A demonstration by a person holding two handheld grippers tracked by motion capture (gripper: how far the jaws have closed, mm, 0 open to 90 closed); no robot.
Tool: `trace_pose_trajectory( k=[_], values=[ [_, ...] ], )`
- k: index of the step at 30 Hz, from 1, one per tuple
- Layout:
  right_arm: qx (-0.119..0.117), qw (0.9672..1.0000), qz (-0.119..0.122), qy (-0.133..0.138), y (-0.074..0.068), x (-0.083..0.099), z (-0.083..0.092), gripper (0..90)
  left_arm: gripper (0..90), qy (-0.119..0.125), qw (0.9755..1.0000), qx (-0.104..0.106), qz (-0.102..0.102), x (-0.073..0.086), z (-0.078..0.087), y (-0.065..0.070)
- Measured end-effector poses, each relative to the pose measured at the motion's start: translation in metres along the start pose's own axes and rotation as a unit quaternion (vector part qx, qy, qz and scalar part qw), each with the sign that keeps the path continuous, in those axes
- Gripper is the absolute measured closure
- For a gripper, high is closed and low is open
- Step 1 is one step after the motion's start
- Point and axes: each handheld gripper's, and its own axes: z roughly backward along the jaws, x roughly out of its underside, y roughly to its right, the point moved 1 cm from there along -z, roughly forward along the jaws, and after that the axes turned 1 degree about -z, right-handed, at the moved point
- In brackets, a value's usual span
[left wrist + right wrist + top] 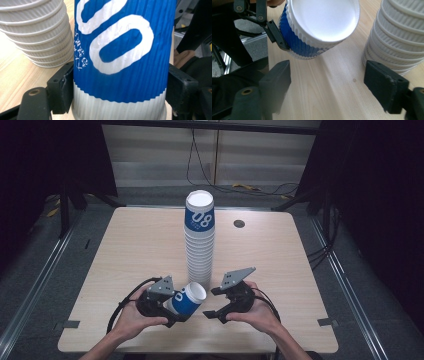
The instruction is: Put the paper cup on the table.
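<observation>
A blue and white paper cup (187, 299) (120, 50) lies tilted in my left gripper (175, 307) (120, 95), whose jaws press on both of its sides; its white mouth points up and to the right. My right gripper (212, 302) (327, 82) hovers just right of the cup, open, with bare table between its jaws. In the right gripper view the cup (322, 22) shows its open mouth, with the left gripper's finger (275, 35) against its side. A tall stack of nested cups (200, 240) (37, 32) (397, 32) stands right behind both grippers.
The wooden table (275, 255) has a small round cable hole (239, 223) at the back right. Cables trail from both grippers toward the front edge. Dark curtains and metal floor rails flank the table.
</observation>
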Motion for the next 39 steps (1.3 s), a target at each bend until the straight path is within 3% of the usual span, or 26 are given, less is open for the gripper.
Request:
trace_pose_trajectory(
  k=[5, 15, 23, 27, 31, 34, 38, 39],
  values=[
    [-0.003, 0.9998, 0.005, -0.021, -0.002, 0.000, -0.003, 21.4, 22.1, -0.017, 0.9998, -0.007, -0.006, -0.001, 0.000, 0.001],
    [0.004, 0.9983, 0.029, -0.050, -0.005, 0.003, -0.003, 20.1, 22.2, -0.058, 0.9970, -0.004, -0.052, -0.007, -0.007, 0.008],
    [0.002, 0.9954, 0.044, -0.085, -0.006, -0.001, -0.006, 19.9, 22.4, -0.089, 0.9923, -0.001, -0.085, -0.018, -0.012, 0.014],
    [-0.001, 0.9938, 0.057, -0.096, -0.008, -0.002, -0.010, 20.5, 22.4, -0.116, 0.9880, 0.003, -0.102, -0.022, -0.016, 0.015],
    [0.001, 0.9926, 0.060, -0.105, -0.008, -0.001, -0.010, 20.6, 22.3, -0.137, 0.9848, 0.005, -0.107, -0.024, -0.020, 0.014],
    [0.003, 0.9922, 0.058, -0.110, -0.007, -0.001, -0.009, 19.8, 22.3, -0.137, 0.9850, 0.008, -0.105, -0.027, -0.024, 0.009],
    [-0.001, 0.9917, 0.058, -0.115, -0.005, -0.002, -0.009, 19.7, 22.3, -0.155, 0.9812, 0.010, -0.115, -0.027, -0.029, 0.008],
    [-0.002, 0.9914, 0.058, -0.117, -0.004, -0.001, -0.010, 19.3, 22.4, -0.153, 0.9815, 0.010, -0.115, -0.027, -0.029, 0.009]
  ],
)
